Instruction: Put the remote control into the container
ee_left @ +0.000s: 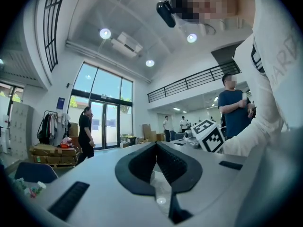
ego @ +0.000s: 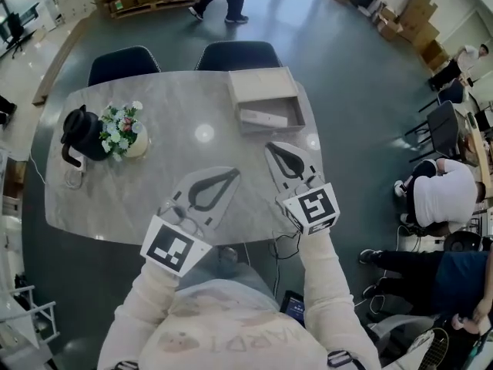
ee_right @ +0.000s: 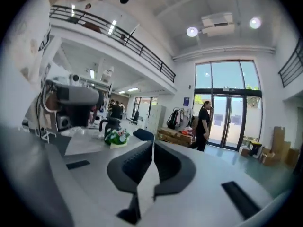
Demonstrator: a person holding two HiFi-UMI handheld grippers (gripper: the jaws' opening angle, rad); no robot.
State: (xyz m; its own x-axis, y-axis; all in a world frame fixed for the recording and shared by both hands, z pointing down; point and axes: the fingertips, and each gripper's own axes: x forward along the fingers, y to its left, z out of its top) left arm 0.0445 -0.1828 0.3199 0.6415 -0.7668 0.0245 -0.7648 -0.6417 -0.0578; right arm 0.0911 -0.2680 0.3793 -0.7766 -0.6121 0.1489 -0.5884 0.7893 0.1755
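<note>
Remote control lies inside container at far tabletop edge, long axis crosswise. Right gripper nearer, just short of it, and left gripper farther back. Both jaws closed together, empty.

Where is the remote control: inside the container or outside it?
Inside: the remote control lies flat within the open container.

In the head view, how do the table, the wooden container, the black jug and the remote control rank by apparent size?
1. table
2. wooden container
3. black jug
4. remote control
Jug and remote look similar in length; the jug is bulkier.
</note>
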